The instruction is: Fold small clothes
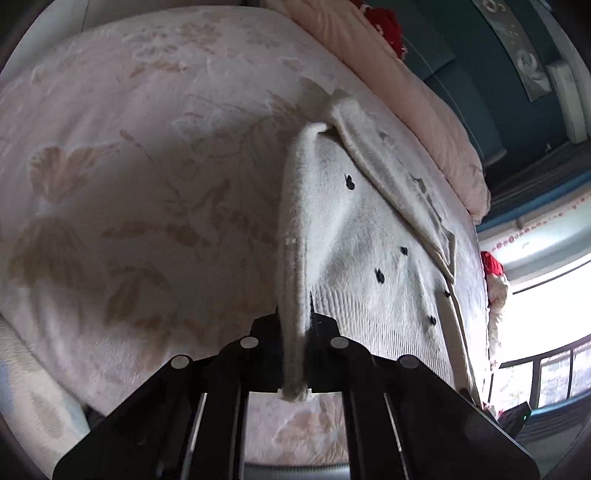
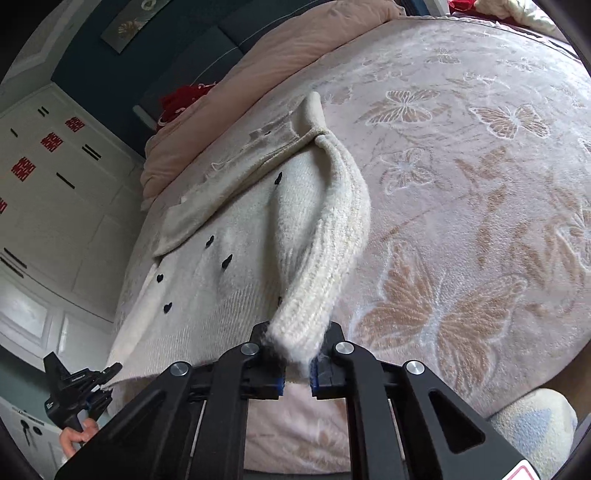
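Observation:
A cream fuzzy sweater (image 1: 373, 243) with small black hearts lies on a pink butterfly-patterned blanket (image 1: 147, 166). One sleeve (image 1: 399, 184) is folded across its upper part. My left gripper (image 1: 295, 328) is shut on a long raised strip of the sweater's left edge, which hangs through the jaws. In the right wrist view the sweater (image 2: 207, 280) spreads to the left. My right gripper (image 2: 295, 354) is shut on the ribbed cuff of its other sleeve (image 2: 332, 236), lifted off the blanket (image 2: 461, 184). The left gripper (image 2: 107, 373) shows at the sweater's lower left corner, held by a hand (image 2: 74, 437).
A bunched pink quilt (image 1: 424, 99) lies along the bed's far side, with a red cloth (image 1: 388, 29) beyond it. White wardrobe doors (image 2: 55, 192) stand to the left of the bed. A pale patterned cushion (image 2: 535, 424) sits at the near right corner. A bright window (image 1: 546, 317) is at the right.

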The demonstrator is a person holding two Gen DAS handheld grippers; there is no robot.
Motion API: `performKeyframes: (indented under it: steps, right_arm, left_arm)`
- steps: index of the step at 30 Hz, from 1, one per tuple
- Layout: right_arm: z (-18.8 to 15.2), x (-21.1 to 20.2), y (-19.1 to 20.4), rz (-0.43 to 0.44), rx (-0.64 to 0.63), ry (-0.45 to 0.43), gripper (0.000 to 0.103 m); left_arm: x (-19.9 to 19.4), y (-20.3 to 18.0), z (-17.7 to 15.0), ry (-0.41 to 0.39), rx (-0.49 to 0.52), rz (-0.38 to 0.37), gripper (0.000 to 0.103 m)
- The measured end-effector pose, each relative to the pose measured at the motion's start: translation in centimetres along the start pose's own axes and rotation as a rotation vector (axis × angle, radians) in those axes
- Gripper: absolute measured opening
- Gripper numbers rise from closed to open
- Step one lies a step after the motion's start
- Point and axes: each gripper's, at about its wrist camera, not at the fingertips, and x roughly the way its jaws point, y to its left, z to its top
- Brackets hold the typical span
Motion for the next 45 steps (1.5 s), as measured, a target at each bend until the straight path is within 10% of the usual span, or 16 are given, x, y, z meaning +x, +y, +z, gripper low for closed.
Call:
performKeyframes:
  steps: [12, 20, 30, 39, 43, 45]
  right_arm:
    - [-10.1, -8.9, 0.5, -0.092, -0.363, 0.331, 0.008]
    - [-16.1, -15.3, -0.5, -0.02, -0.332, 0.467, 0.008]
    - [-0.1, -11.7, -0.5, 0.164, -0.134, 0.075, 0.009]
    - [3.2, 0.2, -1.0, -0.087, -0.041, -0.036, 0.029]
    - [2.3, -4.4, -1.4, -0.084, -0.043, -0.16, 0.063]
    - [2.0, -5.5, -1.0, -0.125, -0.117, -0.161, 0.065]
  left_arm:
    - [-11.1, 2.6, -11.0, 0.218, 0.207, 0.1, 0.006]
    - [-17.2, 2.2, -16.6, 0.273, 0.304, 0.125, 0.006]
    - [-12.4, -4.9, -3.1, -0.038, 0.279, -0.007, 0.007]
    - [3.1, -2.3, 3.4, -0.006, 0.072, 0.105, 0.02]
    - [-1.5, -1.7, 2.5, -0.135, 0.139, 0.104, 0.082]
    - [-3.7, -1.9, 2.1, -0.215, 0.23, 0.107, 0.092]
